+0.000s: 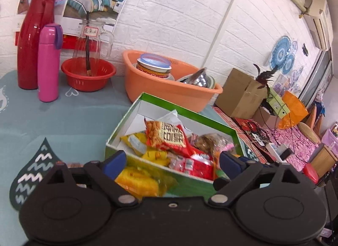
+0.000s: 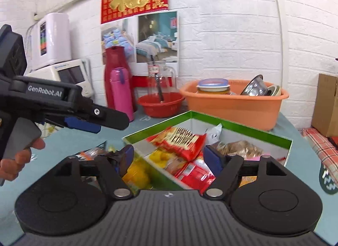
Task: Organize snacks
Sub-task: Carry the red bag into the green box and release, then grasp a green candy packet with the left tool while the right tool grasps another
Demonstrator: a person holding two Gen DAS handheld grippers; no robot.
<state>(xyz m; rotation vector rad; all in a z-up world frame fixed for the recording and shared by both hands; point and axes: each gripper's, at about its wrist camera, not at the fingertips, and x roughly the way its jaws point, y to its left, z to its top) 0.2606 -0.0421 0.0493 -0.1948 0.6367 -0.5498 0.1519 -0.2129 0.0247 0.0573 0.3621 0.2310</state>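
A green-rimmed snack box (image 1: 188,109) stands on the blue tablecloth, also in the right wrist view (image 2: 253,128). It holds a red peanut packet (image 1: 166,135), yellow packets, a red wrapped bar (image 1: 194,164) and a clear bag of brown snacks (image 1: 213,140). My left gripper (image 1: 172,160) is open and empty, just in front of the box, with a yellow snack bag (image 1: 137,180) lying below it outside the box. My right gripper (image 2: 169,155) is open and empty over the box's near corner. The left gripper also shows from the side in the right wrist view (image 2: 99,122), left of the box.
An orange basin (image 1: 169,89) with a tin and metal bowls stands behind the box. A red colander (image 1: 88,76) with a glass jug, a pink flask (image 1: 49,62) and a red thermos (image 1: 34,38) stand at the back left. A cardboard box (image 1: 240,93) sits right.
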